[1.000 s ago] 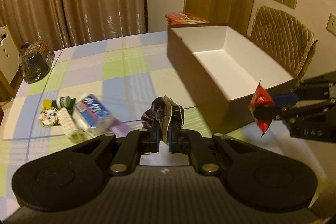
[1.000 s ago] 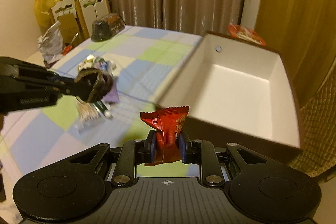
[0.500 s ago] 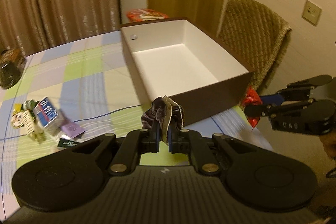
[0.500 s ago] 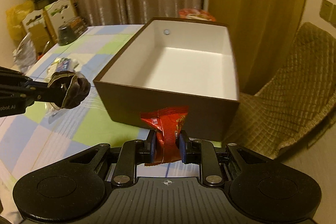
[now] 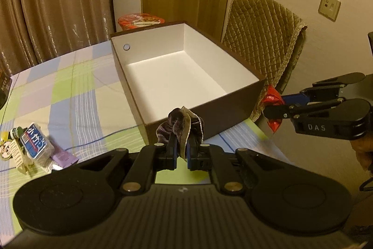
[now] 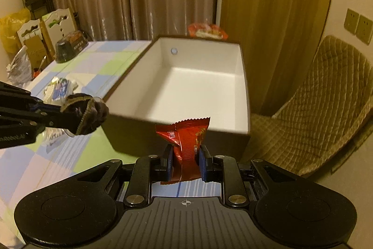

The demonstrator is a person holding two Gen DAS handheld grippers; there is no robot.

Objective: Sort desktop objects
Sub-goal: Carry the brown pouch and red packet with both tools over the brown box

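My left gripper (image 5: 181, 153) is shut on a dark velvet scrunchie (image 5: 179, 124), held just short of the near wall of the brown box (image 5: 228, 106), whose white inside shows nothing in it. The right gripper (image 6: 185, 163) is shut on a red snack packet (image 6: 188, 144), also in front of the box (image 6: 247, 95) near its right front corner. From the left wrist view the right gripper (image 5: 275, 106) shows at the right with the red packet (image 5: 271, 97). In the right wrist view the left gripper (image 6: 58, 114) and scrunchie (image 6: 91, 113) appear at the left.
A pile of small items (image 5: 35, 146) lies on the checked tablecloth at the left. An instant-noodle bowl (image 5: 141, 20) stands behind the box, a dark bowl (image 6: 70, 48) at the table's far left. A quilted chair (image 5: 263, 32) stands right of the table.
Both grippers have swung right with their loads, so the box now lies straight ahead of each instead of off to the right. Neither grip has changed.
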